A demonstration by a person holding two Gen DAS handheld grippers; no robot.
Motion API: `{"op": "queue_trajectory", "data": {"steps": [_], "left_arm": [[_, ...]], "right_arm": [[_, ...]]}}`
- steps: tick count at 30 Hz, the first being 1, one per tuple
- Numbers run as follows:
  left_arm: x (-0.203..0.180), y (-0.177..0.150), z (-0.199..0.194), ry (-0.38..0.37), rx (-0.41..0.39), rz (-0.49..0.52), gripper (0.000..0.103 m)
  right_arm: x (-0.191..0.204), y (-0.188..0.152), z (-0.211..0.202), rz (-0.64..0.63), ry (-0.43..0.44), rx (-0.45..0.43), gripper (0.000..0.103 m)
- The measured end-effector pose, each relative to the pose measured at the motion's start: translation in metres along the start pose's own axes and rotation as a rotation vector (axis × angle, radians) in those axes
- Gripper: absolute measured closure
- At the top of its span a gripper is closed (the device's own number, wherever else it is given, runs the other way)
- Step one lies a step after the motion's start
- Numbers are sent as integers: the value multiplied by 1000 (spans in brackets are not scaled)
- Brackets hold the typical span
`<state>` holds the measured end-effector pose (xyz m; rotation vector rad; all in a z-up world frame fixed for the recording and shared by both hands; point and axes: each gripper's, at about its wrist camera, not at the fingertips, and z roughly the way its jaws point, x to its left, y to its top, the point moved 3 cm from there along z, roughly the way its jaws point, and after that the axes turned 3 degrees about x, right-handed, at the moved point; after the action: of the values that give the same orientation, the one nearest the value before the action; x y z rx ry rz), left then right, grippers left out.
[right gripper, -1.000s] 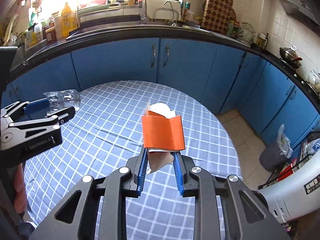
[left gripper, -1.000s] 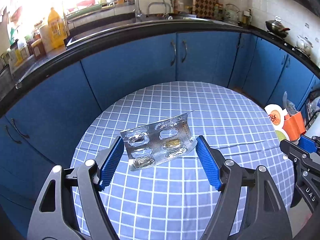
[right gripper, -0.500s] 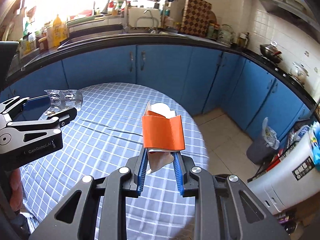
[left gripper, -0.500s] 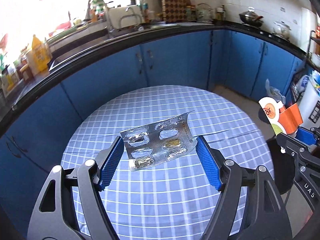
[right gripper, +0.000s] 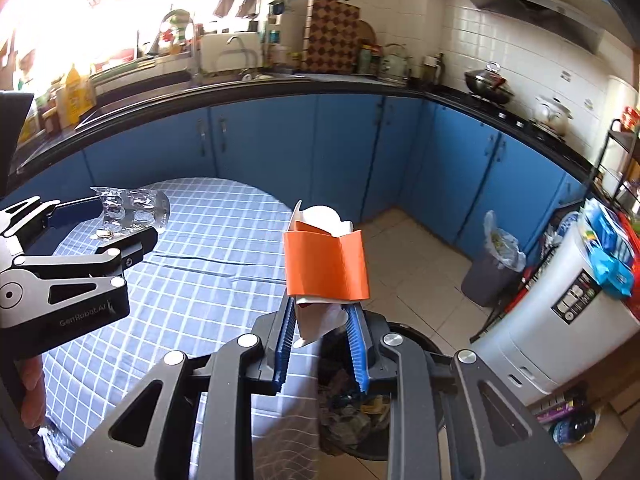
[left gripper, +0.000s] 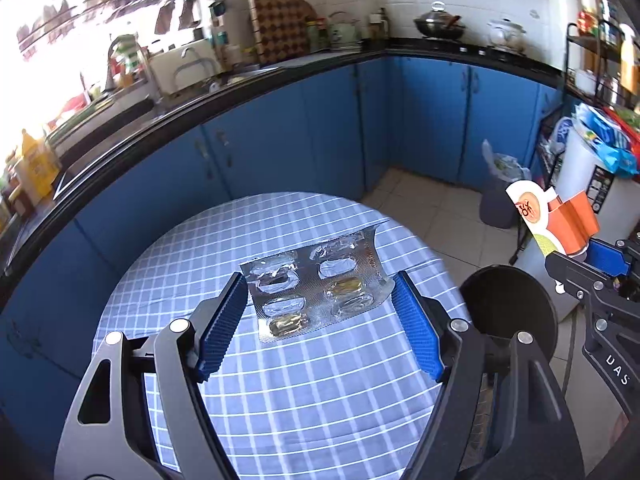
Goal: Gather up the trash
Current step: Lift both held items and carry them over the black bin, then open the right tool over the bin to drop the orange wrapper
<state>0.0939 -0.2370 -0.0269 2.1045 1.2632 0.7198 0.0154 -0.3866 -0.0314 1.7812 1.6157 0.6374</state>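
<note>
Right wrist view showed the right tool (right gripper: 320, 344) clenched on an orange carton (right gripper: 326, 264) above the black bin (right gripper: 416, 338). The left tool (left gripper: 320, 312) gripped a blister pack (left gripper: 316, 286) by its edges over the tabletop (left gripper: 280, 380); released too early, it would likely miss the bin.

Below my tool I note a round surface under a blue-and-white checked cloth (left gripper: 328, 364). Blue cabinet doors (right gripper: 260, 148) run beneath a black countertop (right gripper: 280, 87). A brown checkered board (right gripper: 332, 36) leans at the wall. A dark lidded wok (right gripper: 488, 84) sits on the stove. A white appliance (right gripper: 560, 312) stands on the tiled floor (right gripper: 420, 248).
</note>
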Motion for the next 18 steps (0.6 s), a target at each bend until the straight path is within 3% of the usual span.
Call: {"op": "queue_trajectory", "data": {"steps": [13, 18], "left_arm": [[-76, 28, 7, -55, -14, 97, 29], [-101, 38, 15, -74, -12, 121, 29]], "right_arm": [[-69, -10, 2, 97, -59, -7, 78], [-92, -12, 12, 141, -59, 0, 73]]}}
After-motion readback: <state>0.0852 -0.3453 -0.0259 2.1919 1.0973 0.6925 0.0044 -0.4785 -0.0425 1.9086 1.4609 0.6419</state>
